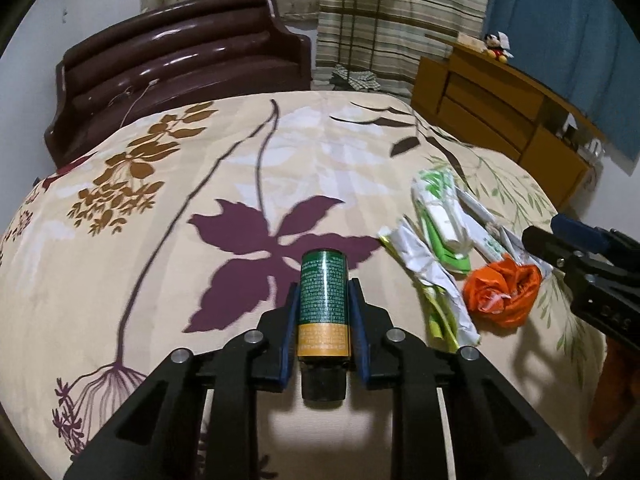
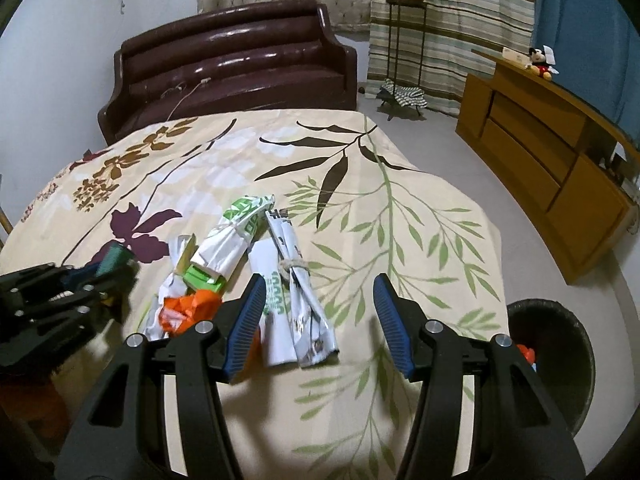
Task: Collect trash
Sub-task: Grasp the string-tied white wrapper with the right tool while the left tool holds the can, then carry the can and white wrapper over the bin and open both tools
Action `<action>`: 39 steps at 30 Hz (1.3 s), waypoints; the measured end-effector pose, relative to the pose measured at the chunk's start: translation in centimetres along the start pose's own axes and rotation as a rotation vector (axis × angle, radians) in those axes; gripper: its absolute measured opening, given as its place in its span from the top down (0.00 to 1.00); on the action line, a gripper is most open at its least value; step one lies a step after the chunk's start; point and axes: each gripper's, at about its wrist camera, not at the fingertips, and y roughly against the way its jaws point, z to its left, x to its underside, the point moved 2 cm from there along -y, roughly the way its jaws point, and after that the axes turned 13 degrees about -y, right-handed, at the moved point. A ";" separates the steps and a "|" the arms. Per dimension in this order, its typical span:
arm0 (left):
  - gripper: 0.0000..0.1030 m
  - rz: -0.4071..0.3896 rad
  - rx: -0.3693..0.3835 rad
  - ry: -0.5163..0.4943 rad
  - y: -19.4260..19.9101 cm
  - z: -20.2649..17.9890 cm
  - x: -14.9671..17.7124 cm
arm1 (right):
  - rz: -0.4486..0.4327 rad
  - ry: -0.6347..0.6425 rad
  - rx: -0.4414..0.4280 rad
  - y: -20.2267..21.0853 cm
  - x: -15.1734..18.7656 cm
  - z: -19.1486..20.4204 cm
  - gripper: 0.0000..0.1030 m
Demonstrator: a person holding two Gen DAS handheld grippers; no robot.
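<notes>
The left gripper (image 1: 323, 312) clamps a green-and-orange bottle (image 1: 324, 304) between its blue pads, cap toward the camera, over the floral bedspread (image 1: 280, 152). To its right lie crumpled white-and-green wrappers (image 1: 436, 224) and an orange wad (image 1: 502, 294), touching one another. The right gripper (image 2: 320, 316) stands with its jaws apart over a tied white wrapper bundle (image 2: 296, 300), seemingly not pressing it. A dark bin (image 2: 560, 344) sits beside the bed on the floor.

Black grippers (image 2: 320, 320), blue ribbed pads (image 2: 390, 318) (silver screws).
</notes>
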 end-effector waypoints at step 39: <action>0.76 -0.057 -0.036 0.031 2.8 -1.9 1.0 | -0.001 -0.062 0.020 3.5 2.7 -3.3 0.85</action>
